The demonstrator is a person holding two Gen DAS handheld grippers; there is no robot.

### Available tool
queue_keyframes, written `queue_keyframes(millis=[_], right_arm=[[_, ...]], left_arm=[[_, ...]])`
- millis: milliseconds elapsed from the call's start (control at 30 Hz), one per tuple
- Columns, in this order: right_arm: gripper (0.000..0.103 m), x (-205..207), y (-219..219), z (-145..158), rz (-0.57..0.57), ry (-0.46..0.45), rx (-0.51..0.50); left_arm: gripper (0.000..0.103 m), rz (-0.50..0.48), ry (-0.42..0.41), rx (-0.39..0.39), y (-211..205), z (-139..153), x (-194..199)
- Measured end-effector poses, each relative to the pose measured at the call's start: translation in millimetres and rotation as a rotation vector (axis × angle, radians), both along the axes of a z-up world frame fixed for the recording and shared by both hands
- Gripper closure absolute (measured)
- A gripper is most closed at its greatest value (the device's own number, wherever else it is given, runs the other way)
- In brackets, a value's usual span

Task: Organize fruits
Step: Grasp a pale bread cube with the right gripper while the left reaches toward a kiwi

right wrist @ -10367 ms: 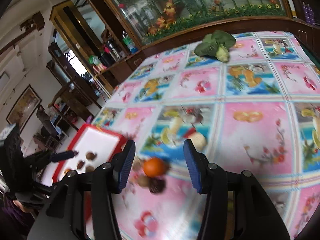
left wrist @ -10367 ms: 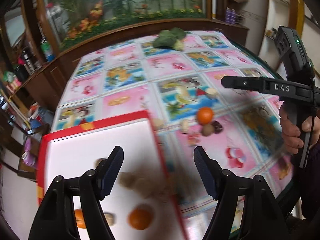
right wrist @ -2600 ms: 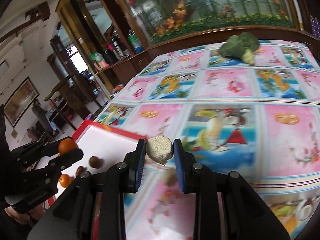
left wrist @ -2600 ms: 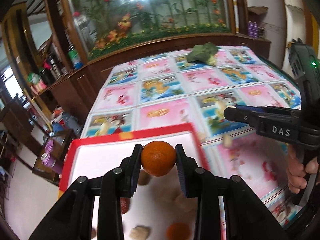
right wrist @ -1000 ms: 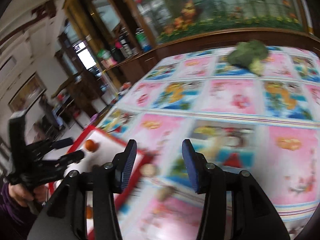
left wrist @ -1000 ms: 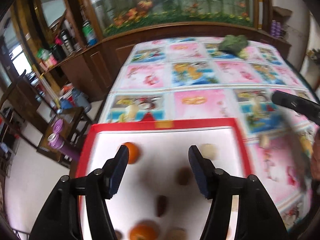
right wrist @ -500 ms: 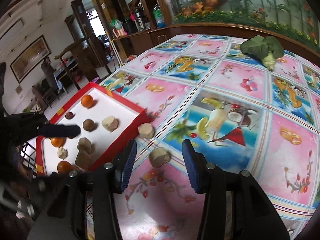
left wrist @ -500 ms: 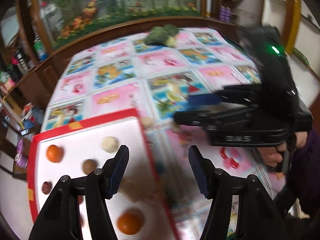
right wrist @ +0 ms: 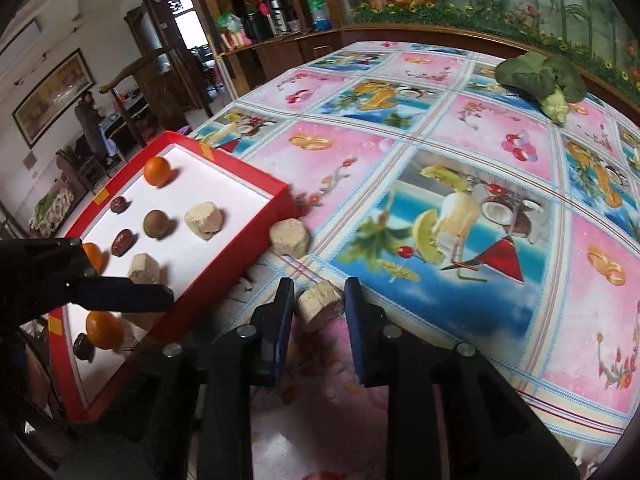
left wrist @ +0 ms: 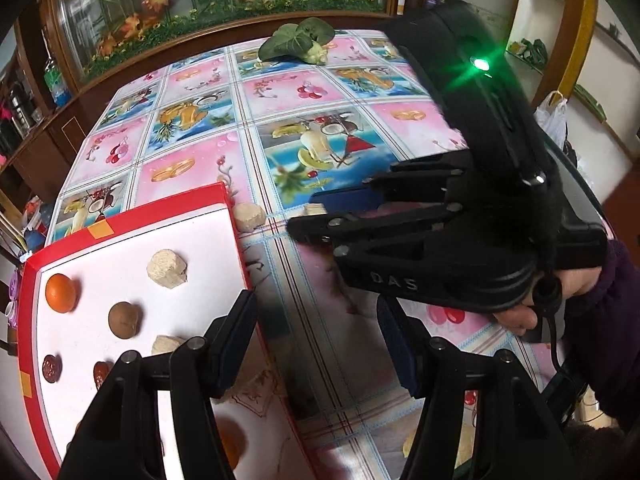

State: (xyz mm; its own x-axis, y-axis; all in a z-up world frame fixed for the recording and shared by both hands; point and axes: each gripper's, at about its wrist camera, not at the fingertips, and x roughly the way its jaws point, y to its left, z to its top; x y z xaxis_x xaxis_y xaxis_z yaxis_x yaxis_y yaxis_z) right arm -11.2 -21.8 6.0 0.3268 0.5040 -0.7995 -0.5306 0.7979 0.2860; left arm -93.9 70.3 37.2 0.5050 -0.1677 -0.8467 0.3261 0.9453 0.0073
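Red cardboard rims the white-floored tray (right wrist: 236,168) at the left edge of the counter (right wrist: 460,132), and the sorted pieces lie in it in loose rows: oranges (right wrist: 157,171), dark dates (right wrist: 119,204), a brown round fruit (right wrist: 157,223) and beige crumbly chunks (right wrist: 204,219), spaced apart so each kind reads clearly. Two beige chunks are left on the fruit-print cloth: one (right wrist: 289,237) touching the tray's outer wall, the other (right wrist: 320,305) nearer, sitting between the fingers of the right gripper (right wrist: 318,312). Its jaws stand narrow around that chunk with slim gaps on both sides, so it looks bracketed, not yet clamped, though the fisheye angle makes contact hard to rule out. Lining up low over the cloth suits a squeeze and a short carry to the tray. The left gripper (left wrist: 316,340) hangs wide and empty over the tray's near corner, probably keeping clear. A leafy vegetable (right wrist: 540,74) lies far off.
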Motion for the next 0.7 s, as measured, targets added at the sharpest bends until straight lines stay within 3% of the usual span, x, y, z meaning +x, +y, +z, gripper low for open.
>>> queue_keyframes(millis=[200, 433, 700], right_arm=[[0.075, 18.7, -30.3, -1.6, -0.137, 0.047, 0.000], [0.075, 24.0, -37.6, -1.2, -0.166, 0.060, -0.001], [0.075, 28.6, -45.0, -1.8, -0.194, 0.074, 0.004]], left_arm=[[0.043, 0.066, 0.079, 0.013, 19.7, -23.6, 23.2], [0.043, 0.105, 0.047, 0.093, 34.4, -25.6, 32.6], [0.036, 0.057, 0.042, 0.153, 38.7, -25.9, 36.4]])
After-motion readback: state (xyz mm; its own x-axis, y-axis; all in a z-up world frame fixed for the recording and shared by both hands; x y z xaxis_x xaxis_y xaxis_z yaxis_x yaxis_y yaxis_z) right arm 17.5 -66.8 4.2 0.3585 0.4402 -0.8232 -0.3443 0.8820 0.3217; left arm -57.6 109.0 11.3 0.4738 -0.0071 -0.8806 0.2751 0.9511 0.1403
